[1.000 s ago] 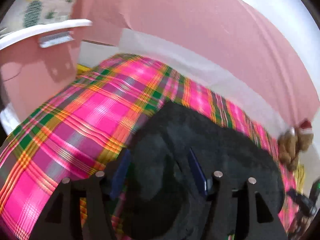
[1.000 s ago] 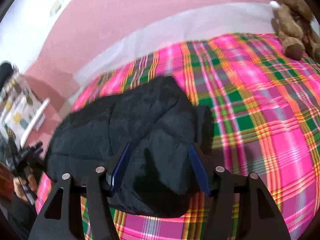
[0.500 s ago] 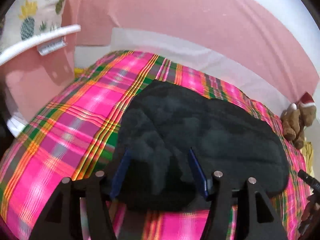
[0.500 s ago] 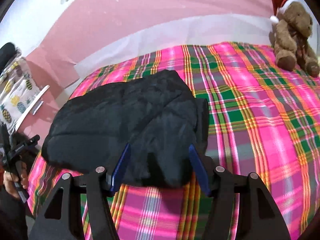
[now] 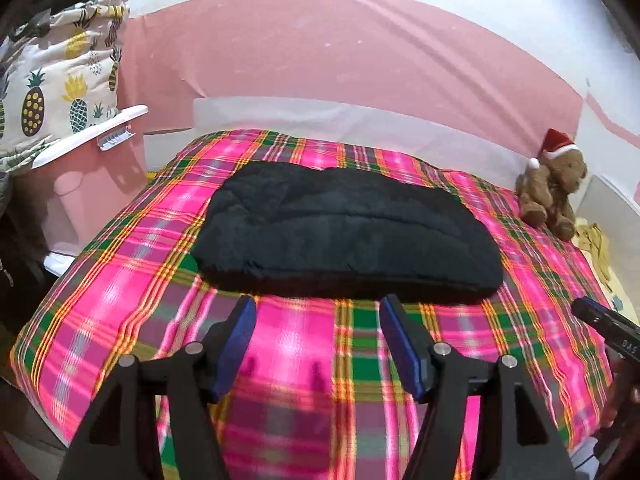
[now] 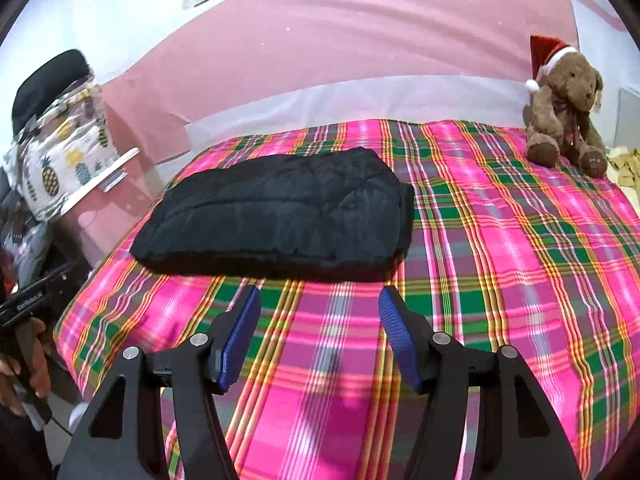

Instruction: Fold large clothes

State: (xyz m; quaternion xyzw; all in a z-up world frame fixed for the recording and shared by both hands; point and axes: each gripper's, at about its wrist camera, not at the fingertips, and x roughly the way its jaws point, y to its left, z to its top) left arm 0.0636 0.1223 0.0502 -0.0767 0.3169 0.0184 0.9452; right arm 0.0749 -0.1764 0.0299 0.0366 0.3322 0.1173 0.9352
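Both tools, left tool (image 5: 318, 334) opening and right tool (image 6: 320, 330) wide, hold nothing; the black padded jacket (image 5: 344, 232) lies folded compactly on the plaid bed (image 5: 120, 304), apparently finished.

One black folded garment (image 5: 344, 236) is counted, lying on one plaid bedspread (image 5: 132, 280). One teddy bear (image 6: 564, 108) in one red Santa hat (image 6: 548, 54) is counted at the far right corner of the bedspread. One pineapple-print cushion (image 5: 60, 92) is noted left of the bedspread, on one white ledge (image 5: 92, 132). Two grippers are counted: left gripper (image 5: 318, 346) and right gripper (image 6: 320, 338), each with two blue-padded fingers (image 5: 236, 344), both at the bedspread's near edge.
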